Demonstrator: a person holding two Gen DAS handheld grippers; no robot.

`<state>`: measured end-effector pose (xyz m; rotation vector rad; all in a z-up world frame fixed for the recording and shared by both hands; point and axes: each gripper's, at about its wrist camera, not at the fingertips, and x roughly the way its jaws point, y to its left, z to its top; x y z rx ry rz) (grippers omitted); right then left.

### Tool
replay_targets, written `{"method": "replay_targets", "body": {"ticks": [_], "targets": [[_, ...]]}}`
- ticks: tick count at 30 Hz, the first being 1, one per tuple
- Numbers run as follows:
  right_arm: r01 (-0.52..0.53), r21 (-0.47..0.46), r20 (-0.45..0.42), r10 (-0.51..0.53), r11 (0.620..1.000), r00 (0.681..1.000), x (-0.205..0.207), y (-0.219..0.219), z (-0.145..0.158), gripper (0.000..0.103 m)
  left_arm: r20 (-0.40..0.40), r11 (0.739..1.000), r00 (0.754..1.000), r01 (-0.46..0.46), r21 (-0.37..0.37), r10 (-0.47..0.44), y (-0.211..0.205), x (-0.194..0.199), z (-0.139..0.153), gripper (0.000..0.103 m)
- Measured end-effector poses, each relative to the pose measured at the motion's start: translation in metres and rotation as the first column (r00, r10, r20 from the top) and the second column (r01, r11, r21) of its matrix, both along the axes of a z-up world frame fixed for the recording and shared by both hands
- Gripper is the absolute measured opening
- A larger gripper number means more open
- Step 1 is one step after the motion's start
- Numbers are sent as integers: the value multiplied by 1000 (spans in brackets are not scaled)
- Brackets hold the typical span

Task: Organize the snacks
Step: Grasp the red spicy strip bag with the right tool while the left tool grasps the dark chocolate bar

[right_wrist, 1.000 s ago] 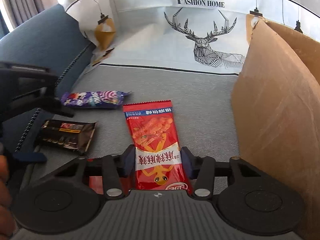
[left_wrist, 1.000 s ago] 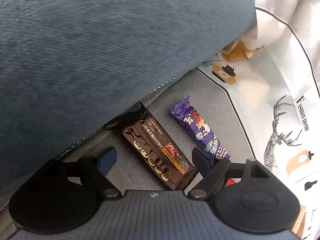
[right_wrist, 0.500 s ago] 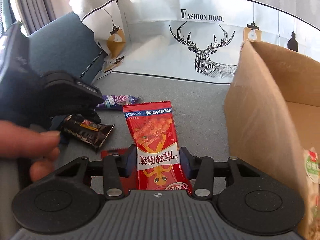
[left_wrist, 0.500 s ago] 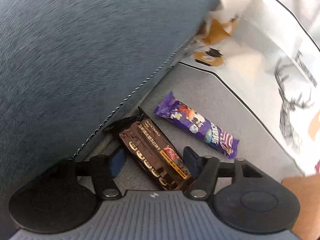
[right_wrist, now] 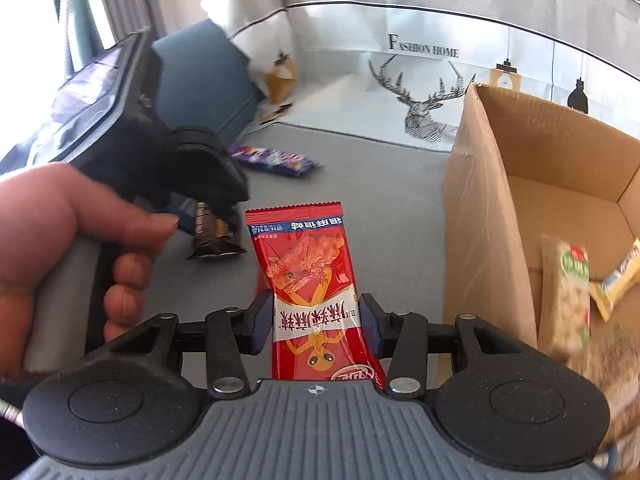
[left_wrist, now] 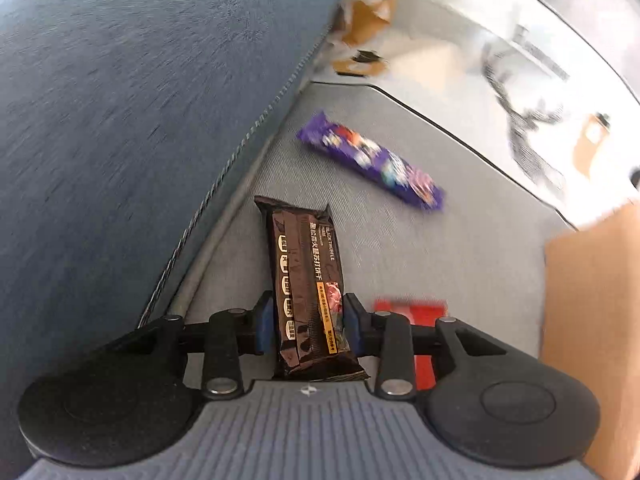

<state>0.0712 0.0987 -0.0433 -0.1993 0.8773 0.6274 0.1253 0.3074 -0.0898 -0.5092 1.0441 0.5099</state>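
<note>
We work over a grey woven sofa seat (left_wrist: 460,264) beside a blue cushion (left_wrist: 120,120).
Our left gripper (left_wrist: 308,322) is closing on a glossy brown packet (left_wrist: 308,280); our right gripper (right_wrist: 316,322) clamps a red foil packet (right_wrist: 308,272).

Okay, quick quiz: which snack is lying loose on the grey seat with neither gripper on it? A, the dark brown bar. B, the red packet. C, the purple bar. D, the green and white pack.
C: the purple bar lies alone on the seat, while the right gripper holds the red packet and the left gripper is closing around the dark brown bar.
</note>
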Motion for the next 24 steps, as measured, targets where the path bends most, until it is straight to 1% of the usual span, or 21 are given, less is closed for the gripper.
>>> {"method": "replay_targets", "body": {"ticks": [4,6,9,11,14,17,19,20,21,24], "targets": [[-24,15,-36,24,1000,999,-31,-14,5,47,41,997,996,78,28,-79,-17,-37,16,38],[-35,17,-52,36,999,998,-45,-20,4,47,48,991,991,125,39,-127,-27,-53,20,37],[-57,3,-79,57,998,995,-62,-25,-2,48,84,986,983,165,-14,-163,-30,-68,22,36],[-71,-26,-84,69,997,994,-68,-24,-10,48,54,982,981,190,-14,-189,-33,-73,19,35],[-68,-56,-87,63,996,994,-69,-24,-19,48,9,979,980,198,-47,-198,-32,-74,11,30],[-39,-69,-107,32,997,994,-65,-24,-26,48,-22,977,977,210,-43,-212,-34,-75,8,30],[-28,-72,-123,19,997,992,-61,-23,-32,48,-37,980,979,198,-34,-199,-33,-77,6,30],[-26,-77,-131,16,997,991,-60,-22,-35,49,-36,983,982,182,-39,-183,-30,-77,5,35],[-28,-82,-139,16,996,990,-60,-21,-38,49,-28,986,987,160,-49,-161,-26,-79,6,42],[-32,-91,-148,19,995,989,-58,-19,-44,52,16,992,995,102,-68,-101,-18,-80,8,58]]}}
